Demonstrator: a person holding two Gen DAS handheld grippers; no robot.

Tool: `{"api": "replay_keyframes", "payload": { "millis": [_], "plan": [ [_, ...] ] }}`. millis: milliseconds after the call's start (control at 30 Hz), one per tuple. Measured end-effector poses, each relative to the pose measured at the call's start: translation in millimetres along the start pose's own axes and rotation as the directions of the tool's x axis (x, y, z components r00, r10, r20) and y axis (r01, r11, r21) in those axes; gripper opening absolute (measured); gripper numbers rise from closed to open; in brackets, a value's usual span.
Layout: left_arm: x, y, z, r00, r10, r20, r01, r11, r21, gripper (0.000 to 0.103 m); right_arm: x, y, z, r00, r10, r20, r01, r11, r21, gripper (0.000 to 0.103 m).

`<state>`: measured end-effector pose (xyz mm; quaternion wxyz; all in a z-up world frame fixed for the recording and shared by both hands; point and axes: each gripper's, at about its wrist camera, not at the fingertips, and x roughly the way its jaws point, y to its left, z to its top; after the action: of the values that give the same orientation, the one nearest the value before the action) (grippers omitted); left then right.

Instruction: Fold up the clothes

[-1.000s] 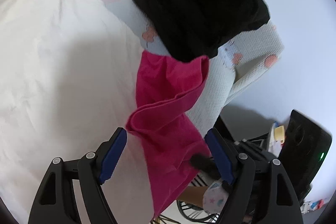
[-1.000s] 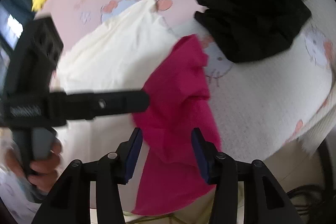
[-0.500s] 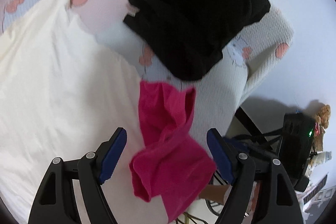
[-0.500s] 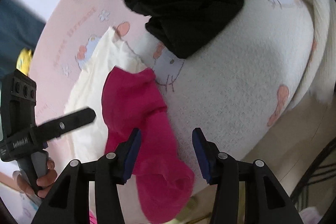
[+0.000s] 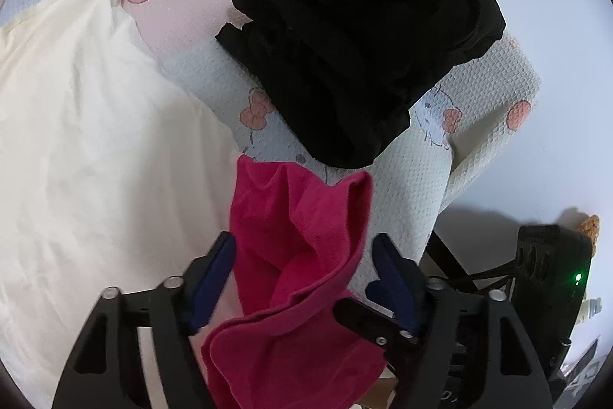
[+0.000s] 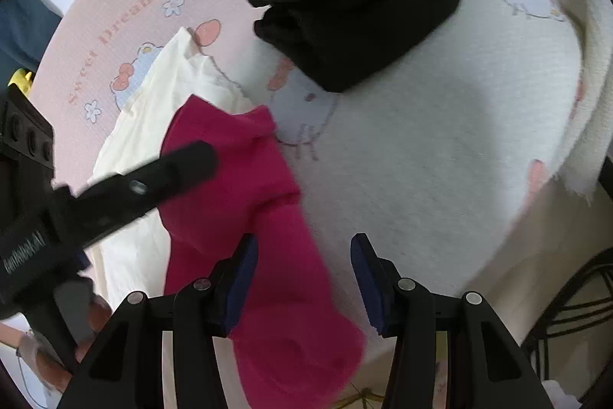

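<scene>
Magenta garment [image 5: 302, 255] looks light, limp, bunches easily; left gripper [image 5: 302, 278] jaws, just narrowing, straddle it unpinched, right gripper [image 6: 302, 275] spread; best grasped at hem corners.

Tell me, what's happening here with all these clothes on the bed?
A person holds a two-finger gripper in each hand and is folding laundry. Both work on the pink garment, which hangs over the bed's edge. The left gripper straddles it, its jaws having just been closing, pads not yet pressing. The right gripper is open beside it. A cream garment and a black pile lie nearby.
</scene>
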<state>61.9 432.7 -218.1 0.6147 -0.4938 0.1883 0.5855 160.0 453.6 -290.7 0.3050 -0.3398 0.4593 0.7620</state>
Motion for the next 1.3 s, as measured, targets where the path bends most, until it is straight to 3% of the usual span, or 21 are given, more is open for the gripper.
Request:
{"api": "replay_keyframes", "payload": {
  "millis": [100, 333, 367, 400, 500, 700, 800, 1000, 1067, 1100, 1133, 1167, 1200, 1300],
  "plan": [
    [2, 4, 1, 1.000, 0.021, 0.010, -0.021, 1.000, 0.003, 0.062, 12, 9, 2, 1.000, -0.021, -0.012, 0.021, 1.000, -0.012, 0.050],
    [6, 17, 4, 1.000, -0.008, 0.021, 0.009, 0.999, -0.037, 0.020, 20, 19, -6, 0.998, -0.055, 0.015, 0.056, 0.997, -0.061, 0.049],
    [6, 16, 4, 1.000, 0.005, 0.026, -0.004, 1.000, -0.029, 0.016, 19, 19, -7, 0.998, -0.056, 0.019, 0.057, 0.997, -0.054, 0.040],
    [5, 17, 3, 0.999, 0.013, 0.038, -0.012, 1.000, -0.027, 0.015, 18, 18, -8, 0.998, -0.063, 0.025, 0.064, 0.997, -0.041, 0.020],
    [-2, 24, 0, 0.996, 0.054, 0.070, -0.050, 0.997, -0.054, 0.013, 13, 15, -11, 0.999, -0.024, 0.035, 0.024, 1.000, -0.010, 0.008],
    [-1, 59, -1, 0.986, 0.162, 0.046, -0.154, 0.977, -0.145, 0.011, 14, 12, -19, 0.993, -0.108, -0.048, 0.107, 0.994, -0.025, 0.006],
    [2, 77, -5, 0.983, 0.180, 0.018, -0.174, 0.966, -0.192, 0.011, 11, 1, -20, 0.994, -0.074, -0.086, 0.077, 0.997, 0.030, 0.006],
    [-6, 98, -9, 0.998, 0.014, 0.054, 0.003, 0.953, -0.304, 0.011, 6, 8, -15, 0.993, -0.077, -0.095, 0.072, 0.996, -0.046, 0.008],
    [-9, 103, -10, 0.995, -0.060, 0.079, 0.083, 0.934, -0.347, 0.017, 2, 15, -12, 0.993, -0.084, -0.078, 0.077, 0.993, -0.087, 0.010],
    [-11, 105, -10, 0.993, -0.082, 0.086, 0.108, 0.925, -0.364, 0.023, 0, 20, -9, 0.994, -0.085, -0.065, 0.078, 0.991, -0.107, 0.024],
    [-11, 104, -10, 0.995, -0.063, 0.076, 0.086, 0.926, -0.367, 0.047, -3, 24, -4, 0.995, -0.084, -0.054, 0.077, 0.989, -0.128, 0.035],
    [-12, 102, -10, 0.997, -0.034, 0.073, 0.057, 0.934, -0.353, 0.078, -5, 27, 0, 0.996, -0.080, -0.045, 0.073, 0.987, -0.144, 0.053],
    [-13, 97, -9, 0.997, 0.009, 0.082, 0.018, 0.945, -0.327, 0.086, -6, 29, 5, 0.996, -0.079, -0.038, 0.073, 0.986, -0.153, 0.061],
    [-10, 83, -6, 0.993, 0.100, 0.070, -0.081, 0.968, -0.236, 0.087, -3, 36, 23, 0.996, -0.084, -0.027, 0.079, 0.985, -0.151, 0.061]
  ]
}}
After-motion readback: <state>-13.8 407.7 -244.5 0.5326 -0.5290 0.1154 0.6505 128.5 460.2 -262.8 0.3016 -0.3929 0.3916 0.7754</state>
